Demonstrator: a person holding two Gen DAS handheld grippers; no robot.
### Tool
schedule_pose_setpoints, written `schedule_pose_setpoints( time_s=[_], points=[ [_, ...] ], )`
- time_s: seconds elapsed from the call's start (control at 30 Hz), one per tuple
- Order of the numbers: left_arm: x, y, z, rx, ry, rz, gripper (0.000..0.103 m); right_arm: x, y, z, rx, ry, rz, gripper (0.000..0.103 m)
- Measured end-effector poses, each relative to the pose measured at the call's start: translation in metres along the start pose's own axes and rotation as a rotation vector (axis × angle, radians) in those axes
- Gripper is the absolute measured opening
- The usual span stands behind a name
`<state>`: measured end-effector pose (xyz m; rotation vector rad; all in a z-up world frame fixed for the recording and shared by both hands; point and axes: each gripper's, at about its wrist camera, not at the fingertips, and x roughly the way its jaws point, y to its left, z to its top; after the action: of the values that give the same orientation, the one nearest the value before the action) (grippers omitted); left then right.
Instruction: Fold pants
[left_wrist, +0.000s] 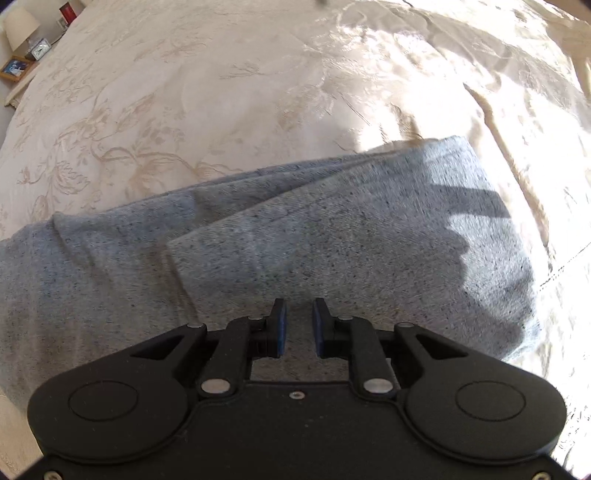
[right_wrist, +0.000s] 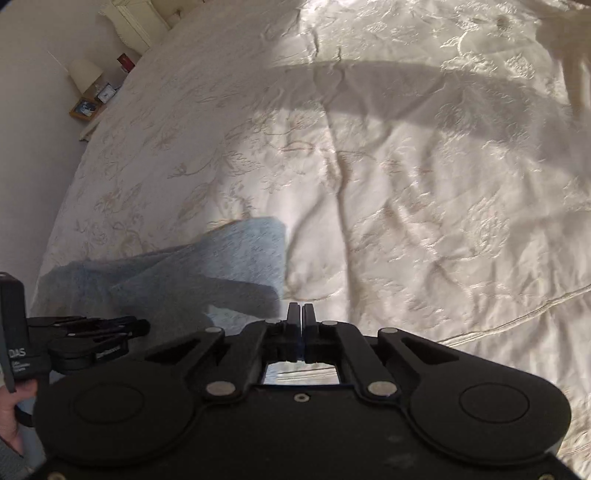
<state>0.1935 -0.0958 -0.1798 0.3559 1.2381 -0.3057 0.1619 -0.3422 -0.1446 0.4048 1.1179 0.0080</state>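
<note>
Since the grey knit pants lying folded over on the bed look soft, light and floppy, I'd pinch a doubled edge; left claw slightly open and empty above them, right claw closed, empty.

Only one bit of writing can be read. In the right wrist view, a black box sits at the left edge, on the other gripper. It has white letters that look like "DAS". The first letter is partly cut off. Under them are smaller white lines, too tiny and blurry to read. The little clock beside the bed is too small to read.
</note>
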Motion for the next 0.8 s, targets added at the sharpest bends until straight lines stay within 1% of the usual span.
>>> schedule_pose_setpoints(
  time_s=[0.03, 0.07, 0.1, 0.13, 0.2, 0.23, 0.3, 0.33, 0.37, 0.43, 0.53, 0.6, 0.7, 0.8],
  points=[
    [0.003, -0.005, -0.001, 0.008, 0.003, 0.018, 0.025, 0.000, -0.016, 0.003, 0.034, 0.014, 0.032, 0.001],
    [0.004, -0.008, -0.003, 0.012, -0.001, 0.038, 0.025, 0.001, -0.034, 0.006, 0.111, 0.027, 0.087, 0.002],
    [0.003, -0.011, -0.004, 0.012, -0.007, 0.049, 0.024, -0.001, -0.047, 0.007, 0.163, 0.019, 0.108, 0.005],
    [0.002, -0.011, -0.005, 0.008, -0.008, 0.048, 0.024, -0.006, -0.055, 0.008, 0.167, -0.004, 0.112, 0.010],
    [-0.001, -0.007, -0.005, 0.000, -0.016, 0.043, 0.025, -0.010, -0.056, 0.013, 0.122, -0.047, 0.092, 0.013],
    [-0.002, -0.003, -0.004, 0.000, -0.025, 0.046, 0.025, -0.010, -0.055, 0.016, 0.120, -0.053, 0.102, 0.016],
    [-0.002, 0.007, 0.000, 0.007, -0.033, 0.068, 0.026, -0.004, -0.049, 0.022, 0.140, -0.053, 0.150, 0.017],
    [0.000, 0.013, 0.005, 0.003, -0.034, 0.089, 0.026, 0.000, -0.043, 0.025, 0.136, -0.045, 0.160, 0.017],
    [0.004, 0.021, 0.010, -0.008, -0.030, 0.096, 0.029, 0.004, -0.036, 0.026, 0.122, -0.040, 0.163, 0.017],
    [0.016, 0.046, 0.020, -0.074, 0.001, 0.064, 0.029, 0.013, -0.013, 0.028, 0.060, -0.033, 0.163, 0.017],
    [0.019, 0.077, 0.030, -0.204, 0.007, 0.030, 0.029, 0.029, 0.016, 0.029, -0.010, -0.017, 0.151, 0.017],
    [0.006, 0.097, 0.032, -0.284, -0.032, 0.043, 0.028, 0.042, 0.034, 0.028, -0.043, -0.002, 0.145, 0.017],
    [-0.017, 0.131, 0.024, -0.371, -0.087, 0.043, 0.028, 0.058, 0.054, 0.025, -0.085, 0.015, 0.126, 0.018],
    [-0.031, 0.173, 0.010, -0.434, -0.100, 0.064, 0.028, 0.076, 0.065, 0.019, -0.116, 0.049, 0.093, 0.019]
  ],
)
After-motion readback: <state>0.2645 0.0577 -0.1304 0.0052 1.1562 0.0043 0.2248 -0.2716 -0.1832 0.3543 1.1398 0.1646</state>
